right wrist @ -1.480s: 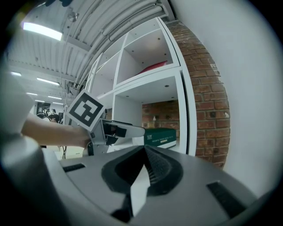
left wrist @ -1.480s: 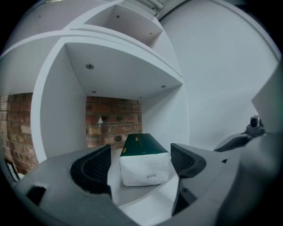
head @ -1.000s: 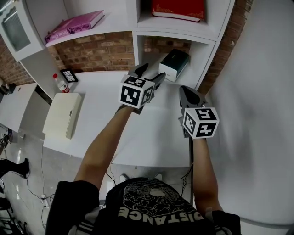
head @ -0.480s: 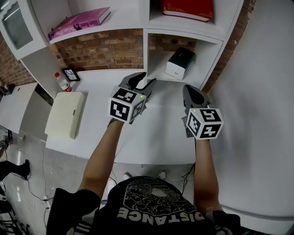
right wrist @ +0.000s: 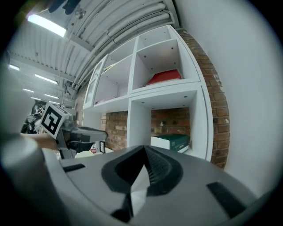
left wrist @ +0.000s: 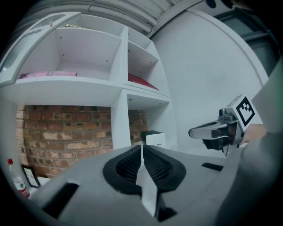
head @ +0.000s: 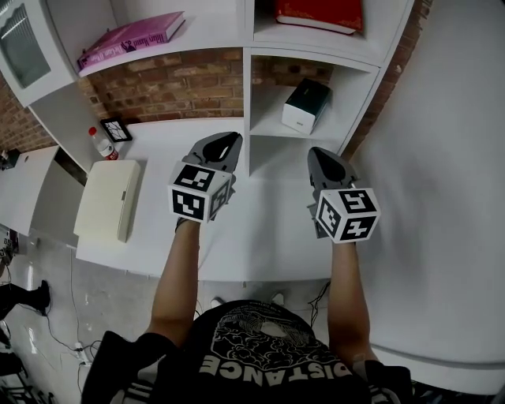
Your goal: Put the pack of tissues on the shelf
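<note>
The pack of tissues [head: 306,106], a white box with a dark green top, lies in the lower right shelf compartment [head: 278,126]; the same pack of tissues [left wrist: 153,138] shows small in the left gripper view, and the pack of tissues [right wrist: 171,142] in the right gripper view. My left gripper [head: 223,144] hovers over the white desk, in front of the shelf divider, shut with nothing between its jaws. My right gripper [head: 324,160] is held level with it, to the right, also shut and empty. Both stand well short of the pack.
A pink book [head: 130,39] lies on the upper left shelf, a red book [head: 319,13] in the upper right compartment. A small bottle [head: 101,144] and a framed picture [head: 117,129] stand at the desk's back left, beside a cream box [head: 109,198]. A white wall is at the right.
My left gripper has drawn back from the shelf compartment toward me and its jaws have closed. The pack stays on the shelf. The right gripper has barely moved.
</note>
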